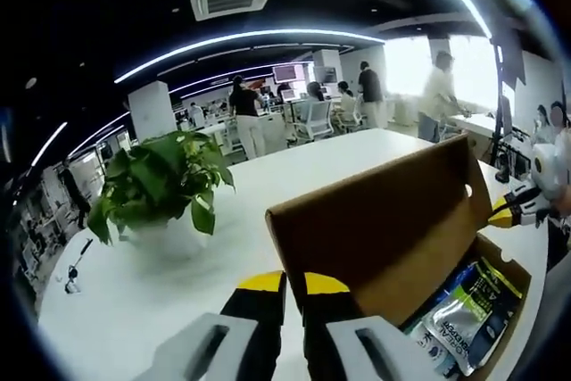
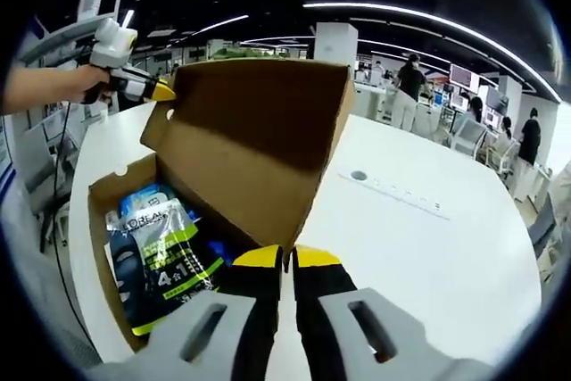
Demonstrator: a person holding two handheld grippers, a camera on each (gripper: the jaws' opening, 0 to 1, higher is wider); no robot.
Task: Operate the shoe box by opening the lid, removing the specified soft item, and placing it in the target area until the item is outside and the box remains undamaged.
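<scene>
A brown cardboard shoe box (image 2: pixel 100 220) stands on a white table with its lid (image 2: pixel 250 122) raised upright. Inside lie soft pouches in black, green and blue, one printed L'OREAL (image 2: pixel 161 256). They also show under the lid (image 1: pixel 384 220) as pouches (image 1: pixel 468 310). My right gripper (image 2: pixel 287 256) is shut on one free corner of the lid. My left gripper (image 1: pixel 294 283) is shut at the other corner. In the right gripper view, a hand holds the left gripper (image 2: pixel 161 91) at the lid's far corner. In the left gripper view, the right gripper (image 1: pixel 504 211) is at the lid's right edge.
A potted green plant (image 1: pixel 161 180) stands on the white table (image 1: pixel 134 301) left of the box. A flat white power strip (image 2: pixel 393 189) lies on the table right of the lid. A small dark object (image 1: pixel 76 269) sits near the table's left edge. People stand among desks behind.
</scene>
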